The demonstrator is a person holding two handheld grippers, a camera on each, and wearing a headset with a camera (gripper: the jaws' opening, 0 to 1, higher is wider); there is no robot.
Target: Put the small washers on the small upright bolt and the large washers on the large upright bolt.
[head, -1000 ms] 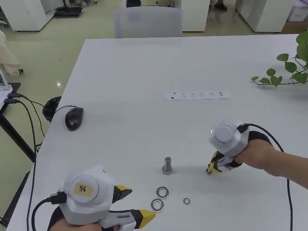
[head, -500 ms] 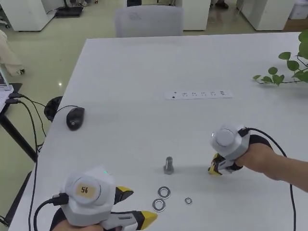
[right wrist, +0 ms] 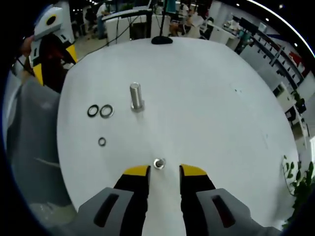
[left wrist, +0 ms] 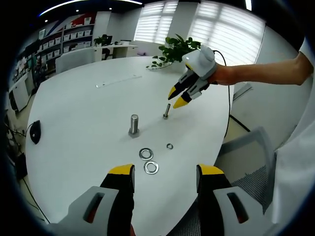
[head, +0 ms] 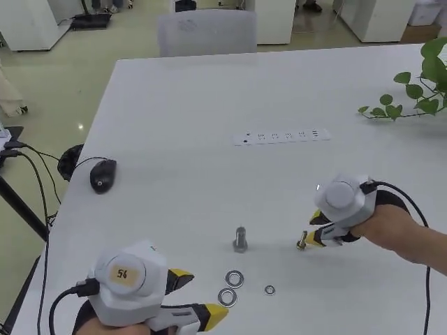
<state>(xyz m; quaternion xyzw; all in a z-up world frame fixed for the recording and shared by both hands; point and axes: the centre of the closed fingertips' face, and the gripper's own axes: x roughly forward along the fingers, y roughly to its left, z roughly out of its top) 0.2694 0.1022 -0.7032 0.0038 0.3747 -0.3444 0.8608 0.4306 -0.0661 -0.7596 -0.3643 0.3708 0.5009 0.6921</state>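
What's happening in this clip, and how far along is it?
A person works at a white table with a hand-held gripper in each hand. The right hand-held gripper is open, its tips right at the small bolt, which stands upright. The left hand-held gripper hangs open at the near edge. Two large washers and one small washer lie flat near the large bolt. Neither bolt carries a washer yet.

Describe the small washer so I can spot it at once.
On the white table, find the large upright bolt standing toward the near edge. In front of it lie three rings: two large washers close together, and the small washer apart to their right, plainly the smallest ring.
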